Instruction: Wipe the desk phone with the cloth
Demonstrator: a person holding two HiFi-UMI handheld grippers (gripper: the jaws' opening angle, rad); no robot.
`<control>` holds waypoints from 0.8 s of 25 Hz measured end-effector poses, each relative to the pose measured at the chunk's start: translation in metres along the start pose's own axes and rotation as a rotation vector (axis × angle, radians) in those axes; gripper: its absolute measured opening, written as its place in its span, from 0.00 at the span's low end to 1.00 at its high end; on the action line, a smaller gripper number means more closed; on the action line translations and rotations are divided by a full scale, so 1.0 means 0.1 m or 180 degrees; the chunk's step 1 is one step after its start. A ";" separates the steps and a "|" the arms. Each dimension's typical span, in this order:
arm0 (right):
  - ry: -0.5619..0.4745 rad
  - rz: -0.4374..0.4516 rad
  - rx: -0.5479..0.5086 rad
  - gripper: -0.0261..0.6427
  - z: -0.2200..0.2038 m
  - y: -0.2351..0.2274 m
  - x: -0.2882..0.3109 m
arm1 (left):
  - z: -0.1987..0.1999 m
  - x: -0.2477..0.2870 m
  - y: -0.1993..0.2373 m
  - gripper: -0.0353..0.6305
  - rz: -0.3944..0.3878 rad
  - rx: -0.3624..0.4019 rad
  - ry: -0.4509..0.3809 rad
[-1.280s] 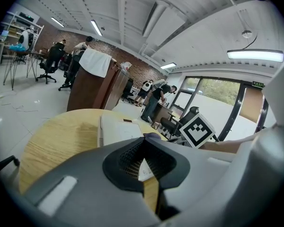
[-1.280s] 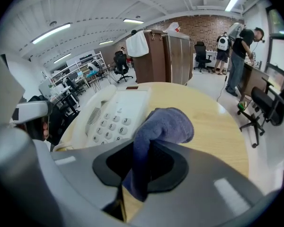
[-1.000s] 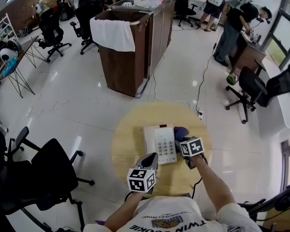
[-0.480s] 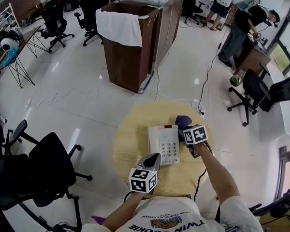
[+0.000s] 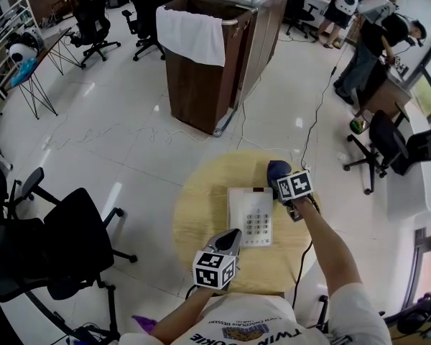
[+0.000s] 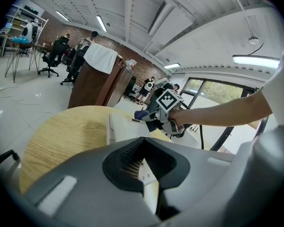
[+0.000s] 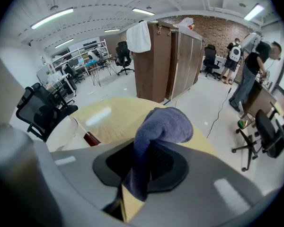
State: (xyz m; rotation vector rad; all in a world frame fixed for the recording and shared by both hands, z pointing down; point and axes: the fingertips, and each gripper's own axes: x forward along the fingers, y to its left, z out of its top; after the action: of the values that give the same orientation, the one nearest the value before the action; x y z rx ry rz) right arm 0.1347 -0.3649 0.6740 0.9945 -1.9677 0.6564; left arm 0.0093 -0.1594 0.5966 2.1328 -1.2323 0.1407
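We see a white desk phone with a grey keypad (image 5: 251,218) lying flat on a round pale wooden table (image 5: 197,207), a little right of the table's middle, its keypad facing up. A small dark red part (image 7: 91,138) shows at the phone's far end in the right gripper view.

The right gripper (image 5: 284,182) is at the phone's far right corner. Its jaws are closed tight on a blue-grey terry cloth (image 7: 163,126), which bunches out in a rounded wad past the tips and hangs in a strip between them. From the head view the wad sits just beside the phone's far right corner; it seems to brush the casing there, but we cannot be sure of contact at this angle.

The left gripper (image 5: 231,236) is at the near side of the table, its tips pointing towards the phone's near left corner. Its own view shows the two jaws pressed together with nothing between them, and the phone lies just beyond them.

Far across the white tiled floor stands a tall dark brown wooden cabinet (image 5: 201,85) with a white towel (image 5: 194,34) draped over its rail. A black office chair (image 5: 72,243) stands to the left of the table
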 end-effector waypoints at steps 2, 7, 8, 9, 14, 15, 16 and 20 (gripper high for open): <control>0.0031 0.0018 -0.0042 0.14 0.03 0.03 0.03 | 0.00 0.00 0.03 0.04 0.0013 -0.0013 0.0011; 0.0125 0.0068 -0.0282 0.14 0.18 0.13 0.09 | 0.01 0.03 0.02 0.04 -0.0009 -0.0043 0.0012; 0.0141 0.0083 -0.0330 0.14 0.22 0.15 0.10 | 0.01 0.05 0.02 0.04 -0.0007 -0.0047 0.0018; 0.0159 0.0095 -0.0379 0.14 0.26 0.18 0.11 | 0.01 0.06 0.02 0.04 -0.0004 -0.0051 0.0021; 0.0250 0.0186 -0.0617 0.14 0.39 0.37 0.16 | 0.00 0.07 -0.02 0.04 -0.0015 -0.0034 0.0034; 0.0266 0.0207 -0.0655 0.14 0.41 0.42 0.18 | 0.00 0.07 -0.04 0.04 -0.0017 -0.0031 0.0043; 0.0278 0.0230 -0.0690 0.14 0.43 0.46 0.19 | -0.01 0.07 -0.04 0.04 -0.0015 -0.0029 0.0050; 0.0301 0.0337 -0.0813 0.14 0.50 0.67 0.26 | -0.02 0.05 -0.03 0.04 0.0014 -0.0036 0.0030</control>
State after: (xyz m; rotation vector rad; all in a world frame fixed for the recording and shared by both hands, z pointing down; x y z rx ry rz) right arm 0.0479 -0.3748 0.6633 0.6961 -1.9717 0.4847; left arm 0.0150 -0.1607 0.5981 2.1175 -1.2299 0.1452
